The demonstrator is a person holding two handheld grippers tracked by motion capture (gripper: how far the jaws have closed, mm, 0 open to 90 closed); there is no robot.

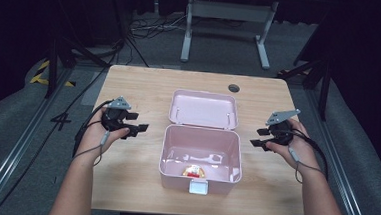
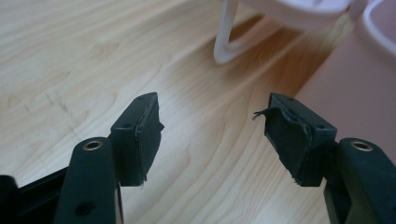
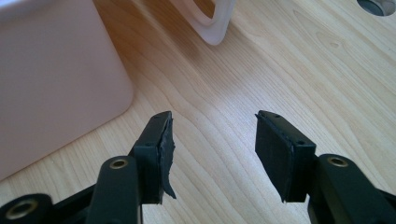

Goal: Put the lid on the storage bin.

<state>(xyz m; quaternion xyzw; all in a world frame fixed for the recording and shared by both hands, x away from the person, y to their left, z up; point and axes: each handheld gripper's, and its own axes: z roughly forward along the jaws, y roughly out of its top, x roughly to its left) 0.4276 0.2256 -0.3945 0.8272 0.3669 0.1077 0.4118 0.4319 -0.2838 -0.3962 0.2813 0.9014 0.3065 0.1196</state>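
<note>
**Both grippers hung empty beside the open pink box**

The pink box (image 1: 200, 155) sat open near the middle of the wooden table (image 1: 144, 87), its lid (image 1: 204, 109) thrown back flat on the far side of it; inside, close to the box's near wall, lay a small red and yellow object (image 1: 194, 171), too small to identify; a white latch (image 1: 198, 187) stuck out from the box's near face. You held your left gripper (image 1: 136, 123) to the left of the box, well apart from it, jaws spread wide with nothing between them; in the left gripper view its pads (image 2: 148, 135) were torn at the edges, with the box wall just ahead to one side. Your right gripper (image 1: 260, 137) hung to the right of the box, jaws equally wide and empty; a round hole (image 1: 234, 88) pierced the table beyond the lid.
</note>
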